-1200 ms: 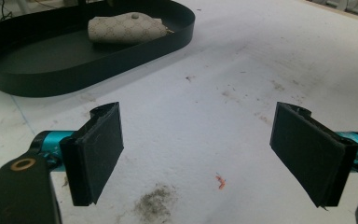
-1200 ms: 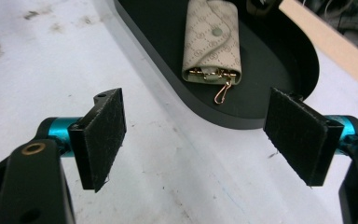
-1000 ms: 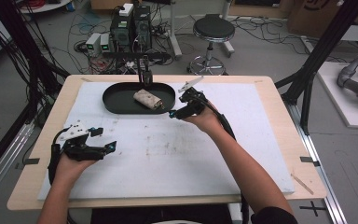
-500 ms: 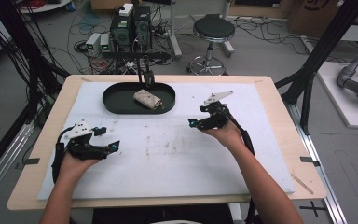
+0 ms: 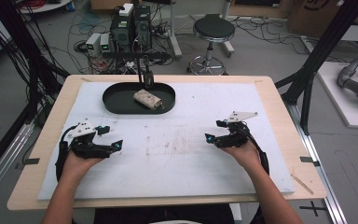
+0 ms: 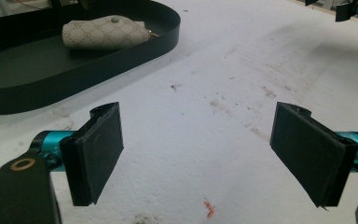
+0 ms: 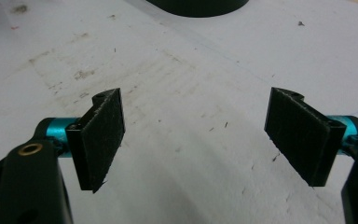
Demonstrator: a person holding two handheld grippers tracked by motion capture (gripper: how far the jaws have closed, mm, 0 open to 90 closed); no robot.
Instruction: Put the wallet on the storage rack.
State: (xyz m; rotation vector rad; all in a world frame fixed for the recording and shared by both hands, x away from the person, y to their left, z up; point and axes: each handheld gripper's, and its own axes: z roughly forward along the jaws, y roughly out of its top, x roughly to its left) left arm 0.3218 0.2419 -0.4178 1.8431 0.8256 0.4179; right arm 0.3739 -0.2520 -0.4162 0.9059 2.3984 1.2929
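Resting in a black oval metal tray, a beige patterned fabric pouch is flanked by the left gripper and right gripper, both held wide open and empty.

This is a lab or workshop. Behind the pale wooden table, tangled black cables cross a grey concrete floor. Stacked black computer boxes and a round black stool stand beyond the table's far edge.

Even bright overhead light, soft shadows, slightly soft focus, no glare
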